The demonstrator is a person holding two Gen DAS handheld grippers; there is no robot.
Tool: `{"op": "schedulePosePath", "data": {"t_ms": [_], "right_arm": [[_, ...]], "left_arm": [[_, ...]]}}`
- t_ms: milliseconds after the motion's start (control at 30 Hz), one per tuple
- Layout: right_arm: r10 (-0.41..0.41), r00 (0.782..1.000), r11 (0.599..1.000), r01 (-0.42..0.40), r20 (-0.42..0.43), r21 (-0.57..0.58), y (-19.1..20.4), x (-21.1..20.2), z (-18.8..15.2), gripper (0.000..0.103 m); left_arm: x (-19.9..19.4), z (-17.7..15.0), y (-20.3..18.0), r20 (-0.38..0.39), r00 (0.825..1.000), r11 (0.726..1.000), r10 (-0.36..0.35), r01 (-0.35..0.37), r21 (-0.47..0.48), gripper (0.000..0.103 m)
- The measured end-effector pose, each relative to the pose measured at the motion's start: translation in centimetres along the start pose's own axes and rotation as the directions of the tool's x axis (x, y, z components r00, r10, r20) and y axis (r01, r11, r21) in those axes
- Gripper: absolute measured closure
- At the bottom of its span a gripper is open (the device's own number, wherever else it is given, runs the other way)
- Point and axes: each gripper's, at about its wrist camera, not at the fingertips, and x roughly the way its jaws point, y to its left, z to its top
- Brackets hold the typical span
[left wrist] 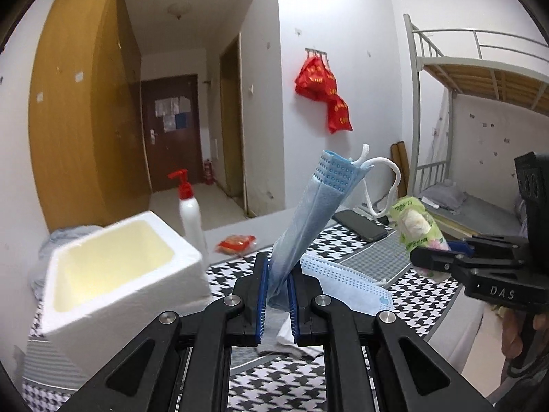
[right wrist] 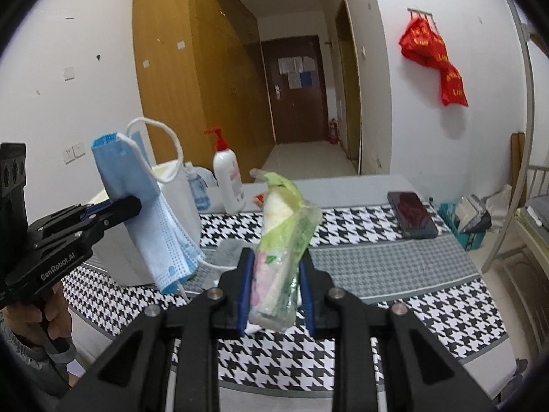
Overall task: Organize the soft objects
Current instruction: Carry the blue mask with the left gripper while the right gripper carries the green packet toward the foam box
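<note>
My left gripper (left wrist: 277, 292) is shut on a bunch of blue face masks (left wrist: 319, 202). One end sticks up with a white ear loop and the other droops to the right. In the right wrist view, the same left gripper (right wrist: 132, 206) holds the masks (right wrist: 137, 185) in front of the white foam box (right wrist: 171, 185). My right gripper (right wrist: 276, 295) is shut on a green plastic tissue pack (right wrist: 284, 233), held upright above the houndstooth tablecloth (right wrist: 370, 221). The left wrist view shows the right gripper (left wrist: 418, 261) with the pack (left wrist: 417, 225). The foam box (left wrist: 113, 267) stands open at the left.
A white pump bottle with a red top (right wrist: 228, 178) and a small blue bottle (right wrist: 197, 189) stand behind the box. A red snack packet (left wrist: 236, 242), a dark phone (right wrist: 411, 214) and a teal basket (right wrist: 459, 226) sit at the table's far side. A bunk bed (left wrist: 480, 79) is at the right.
</note>
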Motion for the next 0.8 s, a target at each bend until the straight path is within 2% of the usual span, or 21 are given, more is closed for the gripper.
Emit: {"op": "schedulePosePath", "data": {"t_ms": [467,800], "right_arm": [[0.09,0.993,0.994,-0.085,0.078,-0.066,4.0,-2.0,0.7,0.074],[0.198,0.977,0.973,-0.187,0.074,-0.136,7.2,-1.3,1.0,0.074]], "left_arm": [[-6.3,0.1,1.4,0.101,0.99,0.995,0.103,-0.102,-0.01,0.091],[-9.6,-1.0,4.0,0.121,0.963,0.97,0.24,-0.234,-0.065,0.091]]}}
